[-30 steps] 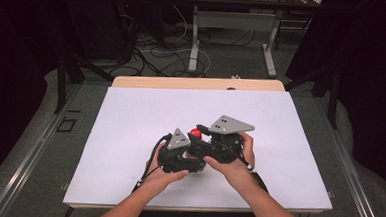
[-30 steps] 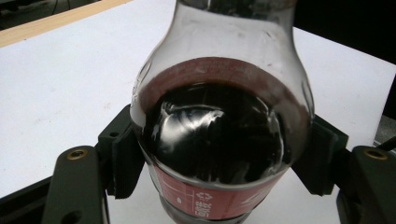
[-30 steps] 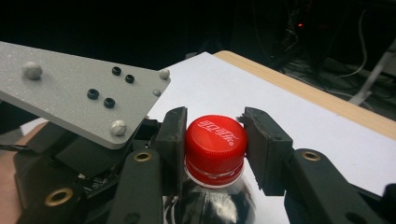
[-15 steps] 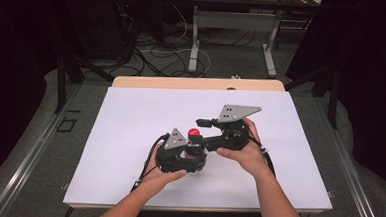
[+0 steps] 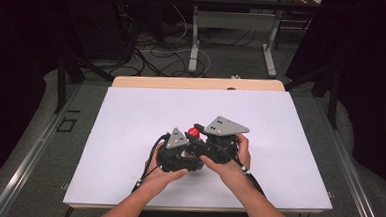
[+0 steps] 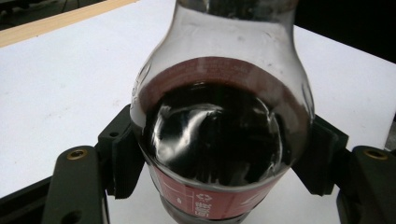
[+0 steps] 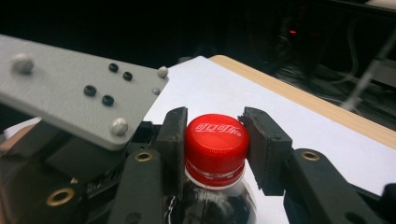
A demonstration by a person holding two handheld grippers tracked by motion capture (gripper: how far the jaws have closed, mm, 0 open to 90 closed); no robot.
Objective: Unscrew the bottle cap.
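Since half a second ago your right gripper (image 5: 199, 134) has swung back in from the bottle's three o'clock side to sit over the red cap (image 5: 193, 132), its jaws having just been closing with the cap between them; the left gripper (image 5: 178, 155) has not shifted.

From the high view, you work just below the middle of the white table (image 5: 130, 115), both hands close together, the right hand (image 5: 231, 160) at four o'clock of the cap. The bottle (image 5: 192, 141) stands between the two tools.

Looking along the left gripper, your pads (image 6: 122, 154) press the bottle's belly (image 6: 219, 135) at nine and three o'clock, just above the red label (image 6: 205, 200). That clamp, I judge, is there to keep the body from turning.

Looking along the right gripper, your pads (image 7: 173, 135) pinch the cap (image 7: 215, 144) from both sides, tight against its ribbed edge, with dark cola below and the left gripper's grey plate (image 7: 70, 88) at ten o'clock. Gripping the cap while the body is braced suggests you are twisting the cap.
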